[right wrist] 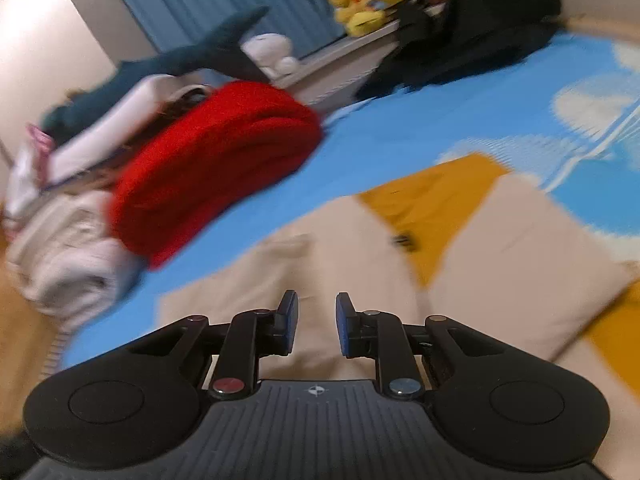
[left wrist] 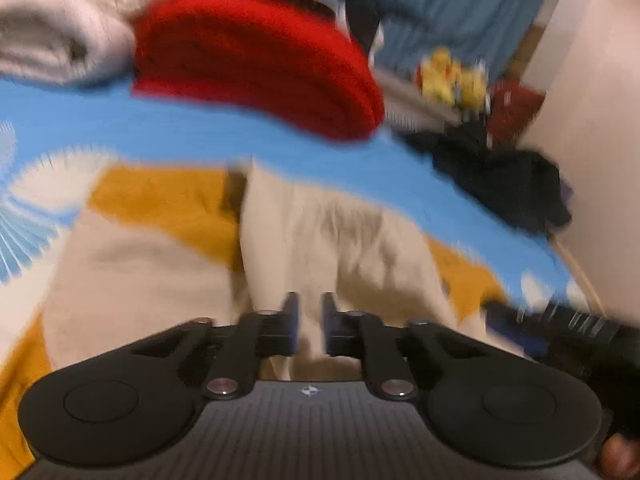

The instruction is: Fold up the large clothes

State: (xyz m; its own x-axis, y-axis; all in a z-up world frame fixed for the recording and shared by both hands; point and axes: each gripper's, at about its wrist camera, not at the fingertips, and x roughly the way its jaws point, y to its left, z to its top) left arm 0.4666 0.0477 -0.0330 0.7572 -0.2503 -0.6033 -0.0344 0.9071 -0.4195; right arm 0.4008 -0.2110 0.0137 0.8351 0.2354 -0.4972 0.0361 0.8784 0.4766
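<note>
A beige and mustard-yellow garment [left wrist: 168, 248] lies spread on the blue bed cover [left wrist: 200, 128]. In the left wrist view a lifted beige fold [left wrist: 340, 248] rises just ahead of my left gripper [left wrist: 310, 320]; its jaws stand a narrow gap apart with beige cloth between them, and the frame is blurred. In the right wrist view the same garment [right wrist: 500, 248] lies flat under my right gripper [right wrist: 317, 320], which is open and empty just above the beige cloth.
A folded red garment [left wrist: 256, 56] [right wrist: 216, 168] and a white folded pile [left wrist: 60, 36] [right wrist: 68, 256] lie at the bed's far side. Dark clothes [left wrist: 500, 180] [right wrist: 472, 36] are heaped by the wall. Yellow plush toys [right wrist: 366, 0] sit on a ledge.
</note>
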